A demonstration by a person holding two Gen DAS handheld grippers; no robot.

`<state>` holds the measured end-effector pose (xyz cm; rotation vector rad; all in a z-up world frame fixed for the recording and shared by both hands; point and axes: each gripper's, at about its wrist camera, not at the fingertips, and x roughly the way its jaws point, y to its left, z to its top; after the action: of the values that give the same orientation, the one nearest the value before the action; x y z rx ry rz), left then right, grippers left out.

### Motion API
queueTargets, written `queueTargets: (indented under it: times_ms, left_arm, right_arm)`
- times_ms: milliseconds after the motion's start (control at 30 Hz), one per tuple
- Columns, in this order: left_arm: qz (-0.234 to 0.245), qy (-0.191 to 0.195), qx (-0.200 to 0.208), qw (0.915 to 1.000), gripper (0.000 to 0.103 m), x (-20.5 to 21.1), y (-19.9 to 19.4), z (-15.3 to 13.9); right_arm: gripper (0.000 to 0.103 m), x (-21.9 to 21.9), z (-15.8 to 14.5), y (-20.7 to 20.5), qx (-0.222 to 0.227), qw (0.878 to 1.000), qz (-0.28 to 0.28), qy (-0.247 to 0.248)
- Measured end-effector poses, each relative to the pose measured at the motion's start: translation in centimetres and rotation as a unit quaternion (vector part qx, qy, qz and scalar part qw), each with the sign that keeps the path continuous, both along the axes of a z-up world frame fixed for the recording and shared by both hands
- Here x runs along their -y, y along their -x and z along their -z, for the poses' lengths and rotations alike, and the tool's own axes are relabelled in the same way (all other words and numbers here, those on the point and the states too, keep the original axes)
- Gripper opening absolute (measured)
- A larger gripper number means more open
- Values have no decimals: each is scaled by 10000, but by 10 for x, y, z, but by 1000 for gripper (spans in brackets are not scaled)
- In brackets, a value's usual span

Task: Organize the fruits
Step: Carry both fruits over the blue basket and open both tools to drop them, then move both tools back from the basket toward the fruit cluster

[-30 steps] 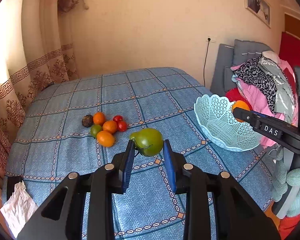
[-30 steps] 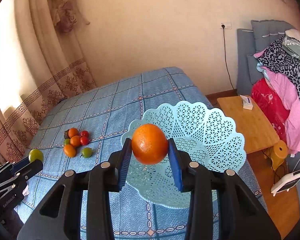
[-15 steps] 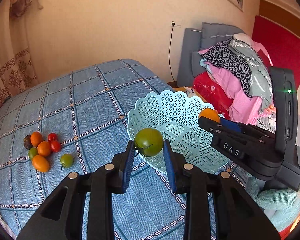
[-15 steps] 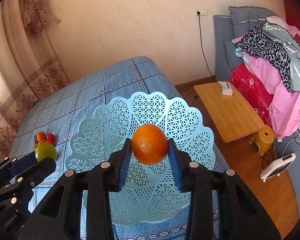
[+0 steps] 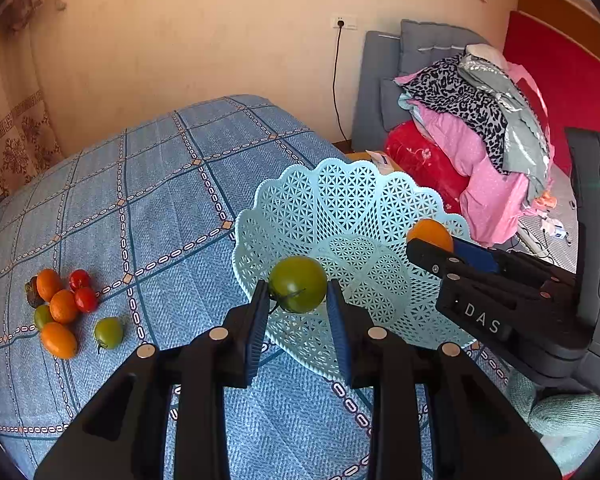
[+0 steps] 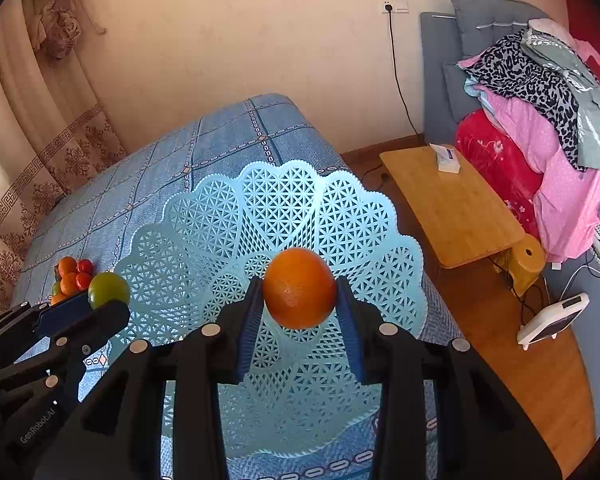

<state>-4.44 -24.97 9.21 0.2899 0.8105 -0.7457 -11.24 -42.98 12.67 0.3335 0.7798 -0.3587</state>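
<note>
My left gripper [image 5: 298,300] is shut on a green tomato [image 5: 298,283] and holds it over the near left rim of a light blue lattice basket [image 5: 340,204]. My right gripper [image 6: 300,304] is shut on an orange [image 6: 300,287] and holds it above the middle of the same basket [image 6: 280,200]. The basket stands on the blue checked bed [image 5: 160,200]. Each gripper shows in the other's view: the right gripper [image 5: 440,240] at right, the left gripper [image 6: 100,300] at left. A cluster of small orange, red and green fruits [image 5: 64,308] lies on the bed at left.
A single green tomato [image 5: 108,332] lies by the cluster. A low wooden table [image 6: 452,200] with a small box stands right of the bed. A pile of clothes [image 6: 540,120] lies on a grey sofa behind it. A white device [image 6: 552,316] sits on the floor.
Both grippers have moved further over the basket with their fruits. The left gripper swung right from the fruit cluster to the basket's rim; the right gripper came nearer the basket's middle.
</note>
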Motion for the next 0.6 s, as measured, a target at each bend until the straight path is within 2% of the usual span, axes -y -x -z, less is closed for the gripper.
queueTargets:
  times_ms: [167, 233, 267, 300, 333, 600]
  left_arm:
    - [5, -44, 9, 10000, 30, 2, -1, 2]
    - [-14, -47, -43, 10000, 32, 2, -3, 3]
    - [-38, -32, -57, 10000, 37, 2, -4, 2]
    - [-76, -14, -40, 10000, 52, 0, -4, 2]
    - [-123, 10, 0, 9999, 63, -1, -4, 0]
    - [-250, -42, 135, 9996, 71, -10, -6, -5]
  right_arm:
    - [38, 1, 1, 0, -15, 10000, 43, -66]
    - [50, 3, 0, 2, 36, 9999, 92, -109]
    - [60, 4, -2, 3, 76, 9998, 120, -121]
    - [64, 4, -4, 4, 111, 9998, 129, -142]
    - [64, 4, -5, 5, 137, 9997, 124, -150]
    - [65, 4, -12, 8, 248, 9994, 157, -158]
